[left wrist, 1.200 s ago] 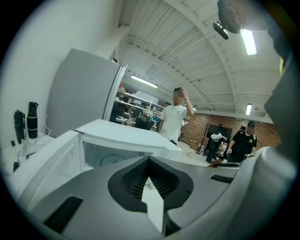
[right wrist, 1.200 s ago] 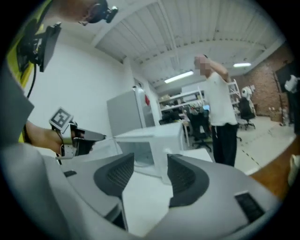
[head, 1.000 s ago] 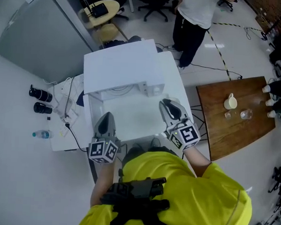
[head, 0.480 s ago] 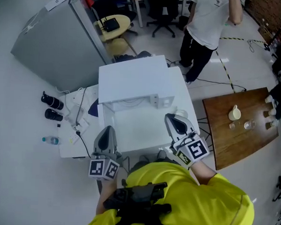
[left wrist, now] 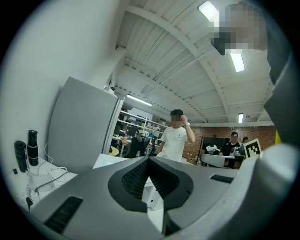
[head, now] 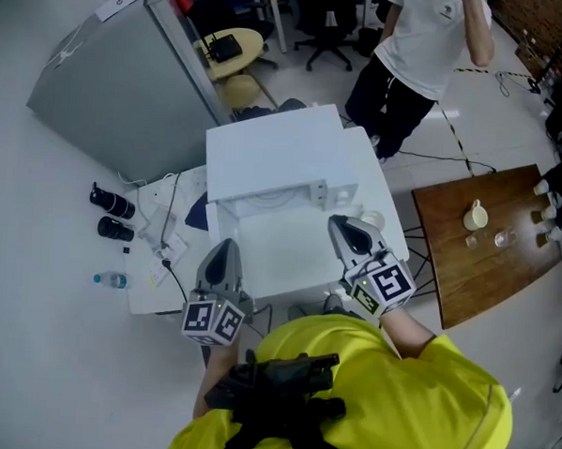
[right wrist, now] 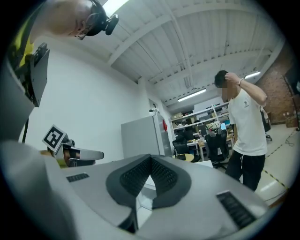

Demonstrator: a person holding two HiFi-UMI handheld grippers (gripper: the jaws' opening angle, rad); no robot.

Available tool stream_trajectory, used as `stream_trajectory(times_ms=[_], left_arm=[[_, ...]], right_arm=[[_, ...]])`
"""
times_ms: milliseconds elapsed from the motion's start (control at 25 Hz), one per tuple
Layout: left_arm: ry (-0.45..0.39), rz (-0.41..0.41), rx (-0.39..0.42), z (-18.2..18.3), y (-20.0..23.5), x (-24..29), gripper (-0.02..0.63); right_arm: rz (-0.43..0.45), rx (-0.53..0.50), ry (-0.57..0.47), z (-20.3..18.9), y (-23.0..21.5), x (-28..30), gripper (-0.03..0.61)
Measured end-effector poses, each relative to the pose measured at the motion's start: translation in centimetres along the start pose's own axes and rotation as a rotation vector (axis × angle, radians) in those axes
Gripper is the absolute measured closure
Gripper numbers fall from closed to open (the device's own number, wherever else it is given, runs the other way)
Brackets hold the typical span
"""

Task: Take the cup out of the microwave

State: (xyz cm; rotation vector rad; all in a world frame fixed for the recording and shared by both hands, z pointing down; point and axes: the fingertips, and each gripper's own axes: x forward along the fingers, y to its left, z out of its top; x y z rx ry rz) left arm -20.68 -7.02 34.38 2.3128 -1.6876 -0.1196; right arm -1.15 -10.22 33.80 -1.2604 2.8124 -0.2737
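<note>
The white box-shaped microwave (head: 283, 155) stands on a white table (head: 270, 256), seen from above; its inside is hidden. A small white round thing (head: 371, 220), perhaps a cup, peeks out beside my right gripper; I cannot tell for sure. My left gripper (head: 225, 253) hovers over the table's near left edge and my right gripper (head: 342, 228) over its near right, both pointing at the microwave. In the left gripper view the left gripper (left wrist: 149, 158) is shut with nothing between its pads. The right gripper (right wrist: 151, 157) is likewise shut and empty.
A person in a white shirt (head: 417, 48) stands behind the microwave. At the right, a brown table (head: 448, 265) carries a cream jug (head: 476, 216) and small glasses. A grey cabinet (head: 119, 79), two black cylinders (head: 111, 203), a water bottle (head: 109, 279) and cables lie left.
Both grippers have risen a little in front of the microwave and stayed side by side. The head view has shifted, so the microwave sits further right in the picture.
</note>
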Motion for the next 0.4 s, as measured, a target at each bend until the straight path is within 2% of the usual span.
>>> stream_trajectory(times_ms=[400], left_arm=[[0.017,-0.032,0.001,-0.5,1.1,0.6,0.620]], right_arm=[[-0.016,-0.004,0.007,-0.5,0.7,1.5,0.576]])
